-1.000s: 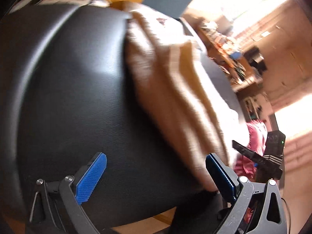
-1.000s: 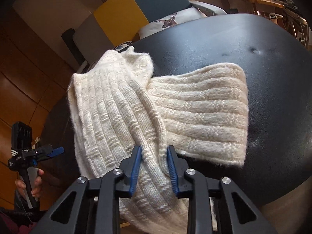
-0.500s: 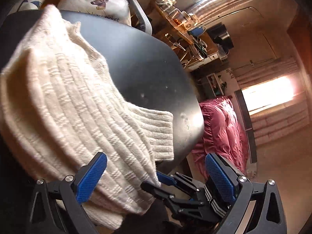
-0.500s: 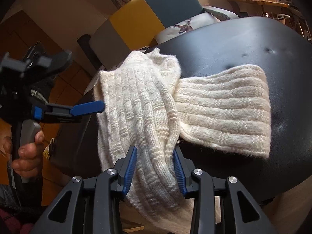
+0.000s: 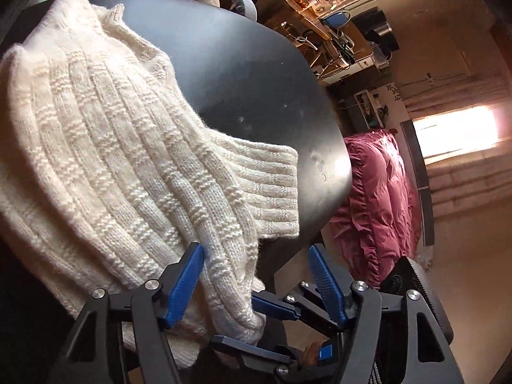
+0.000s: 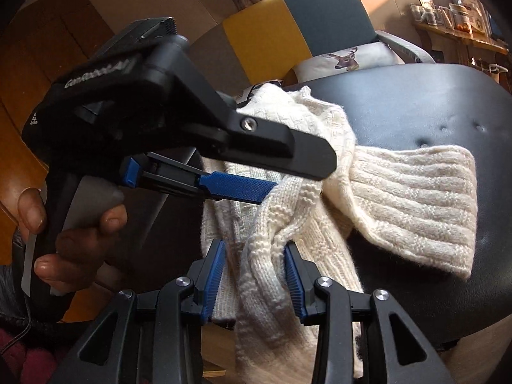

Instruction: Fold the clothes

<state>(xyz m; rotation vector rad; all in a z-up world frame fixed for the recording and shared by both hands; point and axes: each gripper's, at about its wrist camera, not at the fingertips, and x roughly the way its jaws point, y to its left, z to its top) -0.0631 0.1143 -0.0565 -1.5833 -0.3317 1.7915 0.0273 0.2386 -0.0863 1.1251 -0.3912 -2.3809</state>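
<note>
Since the sweater (image 5: 105, 147) droops off the near edge of the black table (image 5: 243, 73), what matters to me is that its hanging end lies right at both claws, its long run going from about 11 o'clock on the table down toward 6 in the left wrist view. My right claw (image 6: 254, 275) is pinching a bunched fold of that hanging knit between its blue pads. My left claw (image 5: 256, 284) is spread, one pad against the knit at its 9 o'clock side, the other out over bare air at 3 o'clock. The sleeve (image 6: 412, 204) lies flat across the table, pointing to 3 o'clock in the right view, its cuff well away from either claw.

I judge the right claw has the only hold; the left is nearest the loose edge and could close on it. Whether this is a fold being drawn over or one being let go, I cannot tell. The two tools crowd each other here, the right one's fingers sitting between my left pads. A chair (image 6: 307, 22) with a deer cushion (image 6: 348, 57) stands at 12 o'clock; red bedding (image 5: 377, 198) lies beyond the table.
</note>
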